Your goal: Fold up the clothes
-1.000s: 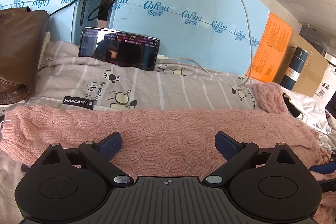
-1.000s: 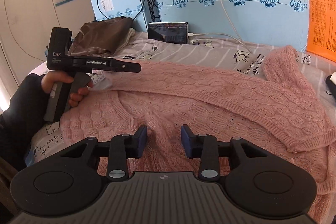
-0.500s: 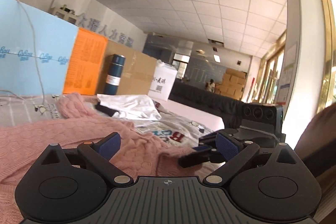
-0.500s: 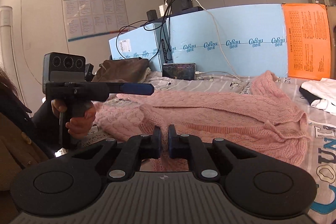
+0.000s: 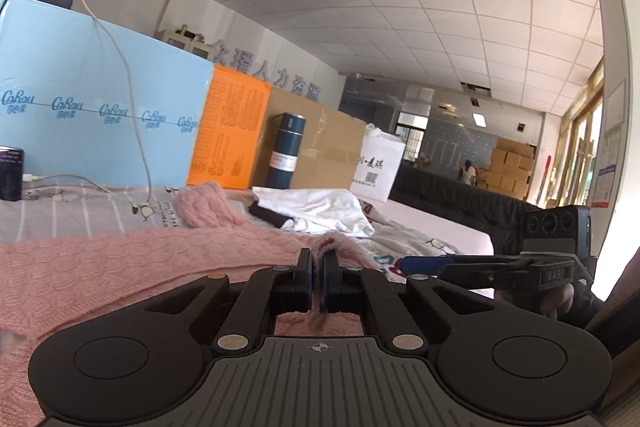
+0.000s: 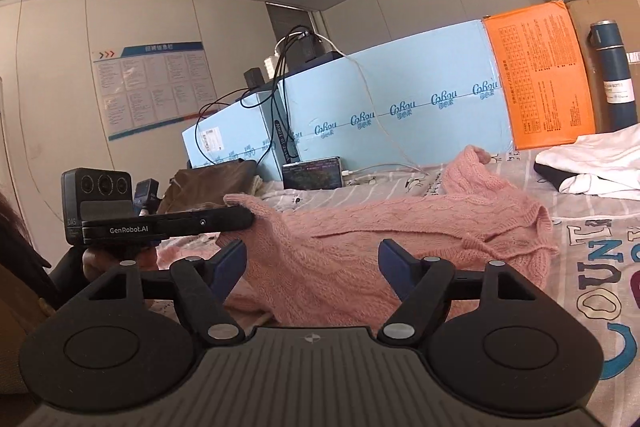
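Closest in, at the bottom centre of the left wrist view, the left gripper (image 5: 317,277) has its fingers pressed together on a raised edge of the pink sweater (image 5: 140,263), with a tuft of knit poking up between the blue pads. In the right wrist view the right gripper (image 6: 312,261) sits low in the frame with its fingers spread wide and nothing between them, hovering just over the near part of the sweater (image 6: 360,239).

The sweater lies spread across the bed sheet (image 6: 592,227), lifted into a peak at the left of the right view where the pinch holds it. The grip looks thin to me: loose knit could slide out if the lift is quick, or stretch under its own weight. With only one corner held, the rest may drag and bunch rather than fold flat. The far sleeve lies near the white charging cable (image 6: 384,169) and the phone (image 6: 312,173), so a long pull could snag them.

Farther back, the white garment (image 5: 316,207) and the blue bottle (image 5: 286,151) stand well apart from the work.

A second ago the left fingers were spread above flat knit and the right ones were partly closed; half a second ago the right ones were pressed together. Now the roles are swapped.
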### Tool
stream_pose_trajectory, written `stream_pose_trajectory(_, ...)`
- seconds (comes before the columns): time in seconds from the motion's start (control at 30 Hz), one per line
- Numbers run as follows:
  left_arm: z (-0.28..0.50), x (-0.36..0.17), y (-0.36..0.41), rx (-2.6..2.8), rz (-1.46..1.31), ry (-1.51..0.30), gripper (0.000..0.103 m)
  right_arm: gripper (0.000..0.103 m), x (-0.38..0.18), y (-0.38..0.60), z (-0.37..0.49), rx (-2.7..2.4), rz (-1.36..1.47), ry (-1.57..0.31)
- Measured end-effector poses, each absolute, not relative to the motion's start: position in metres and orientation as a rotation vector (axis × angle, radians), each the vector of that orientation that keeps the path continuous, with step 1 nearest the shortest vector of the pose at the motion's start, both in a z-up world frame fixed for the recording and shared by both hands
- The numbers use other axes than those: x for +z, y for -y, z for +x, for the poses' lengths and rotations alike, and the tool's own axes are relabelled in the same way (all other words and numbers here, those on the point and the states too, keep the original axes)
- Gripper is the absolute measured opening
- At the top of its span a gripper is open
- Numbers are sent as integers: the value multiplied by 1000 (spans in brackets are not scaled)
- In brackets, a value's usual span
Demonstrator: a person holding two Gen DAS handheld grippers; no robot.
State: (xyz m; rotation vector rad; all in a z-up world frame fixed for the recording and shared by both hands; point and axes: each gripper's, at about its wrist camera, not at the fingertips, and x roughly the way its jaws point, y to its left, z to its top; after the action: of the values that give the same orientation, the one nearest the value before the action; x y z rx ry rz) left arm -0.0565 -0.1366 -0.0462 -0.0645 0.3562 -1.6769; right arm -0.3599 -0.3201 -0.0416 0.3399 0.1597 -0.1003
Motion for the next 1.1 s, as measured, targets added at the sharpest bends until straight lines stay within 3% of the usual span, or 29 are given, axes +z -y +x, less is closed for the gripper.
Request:
stream_pose_trajectory(0.37, -47, -68, 165, -1440, 170, -581, 10, 72, -58, 335, -330, -163, 409, -303)
stream_pose_trajectory(0.57, -49, -68, 173, -1366, 283, -584, 39, 72, -68, 343, -320, -194, 437, -365)
stream_pose_trajectory(0.6, -52, -66, 175, -1350, 320, -560, 50, 72, -70, 344, -319, -200, 442, -374)
stream_pose_trajectory(0.63, -55, -65, 177, -1334, 367, -529, 68, 72, -72, 346, -318, -205, 447, -384)
stream_pose_trajectory(0.67, -60, -64, 179, -1316, 422, -491, 74, 72, -71, 346, -319, -200, 445, -381)
stream_pose_trajectory(0.8, -59, -51, 179, -1333, 474, -399, 78, 73, -52, 348, -326, -152, 398, -298)
stream_pose_trajectory(1.1, 10, -13, 171, -1210, 63, -318, 87, 76, 6, 413, -309, -343, 371, -123)
